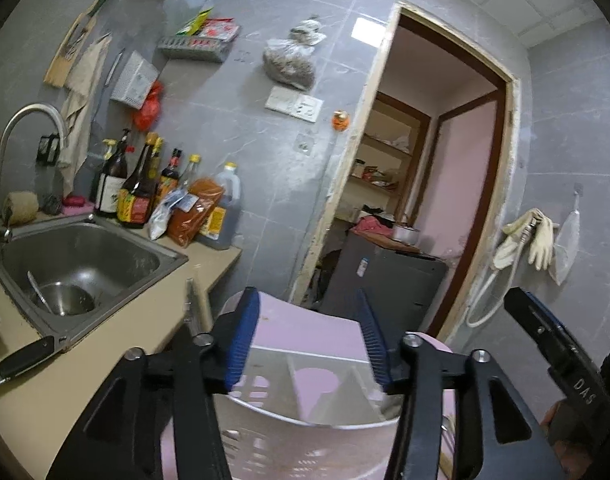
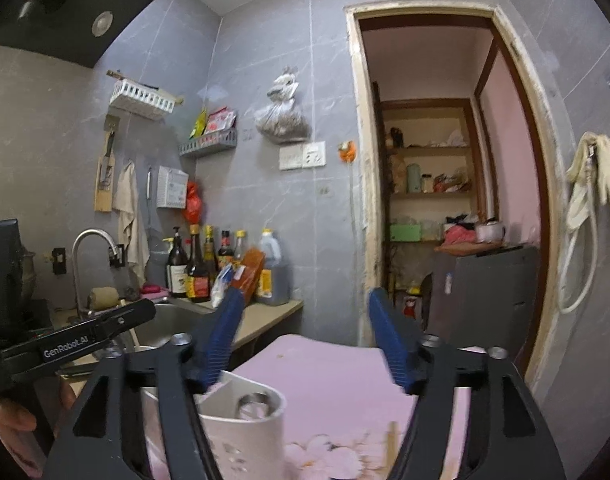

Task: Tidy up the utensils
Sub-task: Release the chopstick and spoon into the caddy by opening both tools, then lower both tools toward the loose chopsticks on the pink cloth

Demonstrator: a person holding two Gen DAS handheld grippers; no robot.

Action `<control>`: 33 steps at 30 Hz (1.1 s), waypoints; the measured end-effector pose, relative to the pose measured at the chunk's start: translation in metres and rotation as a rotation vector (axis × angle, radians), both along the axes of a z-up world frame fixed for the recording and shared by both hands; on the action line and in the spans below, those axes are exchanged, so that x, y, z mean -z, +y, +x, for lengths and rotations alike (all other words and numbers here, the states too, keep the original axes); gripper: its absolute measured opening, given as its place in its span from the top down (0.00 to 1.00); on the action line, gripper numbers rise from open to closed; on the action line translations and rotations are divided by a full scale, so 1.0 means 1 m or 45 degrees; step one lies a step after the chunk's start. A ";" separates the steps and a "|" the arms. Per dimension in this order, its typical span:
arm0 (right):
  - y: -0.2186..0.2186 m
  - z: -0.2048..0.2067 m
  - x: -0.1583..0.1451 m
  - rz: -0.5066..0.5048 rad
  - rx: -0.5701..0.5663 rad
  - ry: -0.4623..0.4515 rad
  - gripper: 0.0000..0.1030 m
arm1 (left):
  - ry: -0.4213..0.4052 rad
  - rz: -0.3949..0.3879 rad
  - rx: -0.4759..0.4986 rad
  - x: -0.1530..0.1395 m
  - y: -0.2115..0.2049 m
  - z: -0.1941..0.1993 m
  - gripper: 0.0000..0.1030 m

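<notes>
Dim, soft — fisheye-warped, foreground blurred.

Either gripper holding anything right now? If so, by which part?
No. The left gripper is open above the white utensil holder, and the right gripper is open with nothing between its fingers.

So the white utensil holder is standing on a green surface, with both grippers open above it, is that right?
Not quite: the surface under the white utensil holder is pink, not green, as the right wrist view shows. Both the left gripper and right gripper are indeed open above it.
</notes>
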State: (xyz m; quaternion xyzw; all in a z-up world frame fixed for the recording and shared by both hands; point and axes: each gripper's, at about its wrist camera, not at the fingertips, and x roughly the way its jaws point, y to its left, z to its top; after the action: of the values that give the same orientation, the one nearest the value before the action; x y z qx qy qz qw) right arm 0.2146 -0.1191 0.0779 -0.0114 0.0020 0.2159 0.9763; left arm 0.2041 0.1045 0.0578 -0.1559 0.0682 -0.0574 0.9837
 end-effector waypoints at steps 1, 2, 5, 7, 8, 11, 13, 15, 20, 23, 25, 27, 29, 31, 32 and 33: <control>-0.008 -0.005 -0.003 -0.001 0.012 -0.013 0.28 | -0.006 0.013 0.015 -0.003 -0.005 -0.002 0.43; -0.014 -0.009 -0.005 -0.005 0.023 -0.023 0.25 | -0.013 0.021 0.025 -0.004 -0.008 -0.005 0.39; -0.032 -0.020 -0.008 -0.027 0.046 -0.036 0.16 | -0.031 0.039 0.073 -0.008 -0.021 -0.012 0.21; -0.045 -0.025 -0.009 -0.026 0.060 -0.038 0.09 | -0.028 0.045 0.111 -0.010 -0.031 -0.014 0.12; -0.052 -0.029 -0.008 -0.027 0.074 -0.040 0.04 | -0.023 0.044 0.132 -0.010 -0.036 -0.014 0.10; -0.071 -0.037 -0.006 -0.041 0.114 -0.048 0.00 | 0.001 0.025 0.187 -0.009 -0.047 -0.016 0.07; -0.082 -0.041 -0.003 -0.055 0.137 -0.041 0.00 | 0.020 0.028 0.223 -0.007 -0.056 -0.018 0.06; -0.094 -0.044 0.001 -0.066 0.164 -0.022 0.00 | 0.047 0.048 0.265 -0.003 -0.068 -0.019 0.05; -0.117 -0.045 0.012 -0.091 0.201 0.052 0.00 | 0.158 0.089 0.354 0.012 -0.095 -0.018 0.05; -0.127 -0.043 0.020 -0.115 0.218 0.095 0.00 | 0.229 0.135 0.372 0.024 -0.112 -0.018 0.05; -0.133 -0.041 0.026 -0.123 0.228 0.127 0.00 | 0.288 0.161 0.394 0.031 -0.122 -0.015 0.05; -0.139 -0.038 0.031 -0.129 0.230 0.167 0.00 | 0.352 0.175 0.433 0.040 -0.131 -0.013 0.05; -0.144 -0.034 0.038 -0.136 0.228 0.217 0.00 | 0.409 0.180 0.454 0.048 -0.138 -0.009 0.05; -0.149 -0.028 0.044 -0.132 0.211 0.278 0.00 | 0.455 0.181 0.468 0.055 -0.143 -0.007 0.05; -0.152 -0.024 0.048 -0.124 0.200 0.316 0.00 | 0.478 0.179 0.476 0.057 -0.145 -0.006 0.05; -0.154 -0.019 0.051 -0.118 0.193 0.356 0.00 | 0.509 0.176 0.484 0.061 -0.148 -0.003 0.05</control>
State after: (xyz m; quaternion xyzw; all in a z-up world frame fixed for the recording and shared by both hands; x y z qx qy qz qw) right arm 0.1952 -0.2736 0.0267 -0.0260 0.1488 0.1409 0.9784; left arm 0.2014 -0.0435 -0.0034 -0.0811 0.2926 -0.2040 0.9307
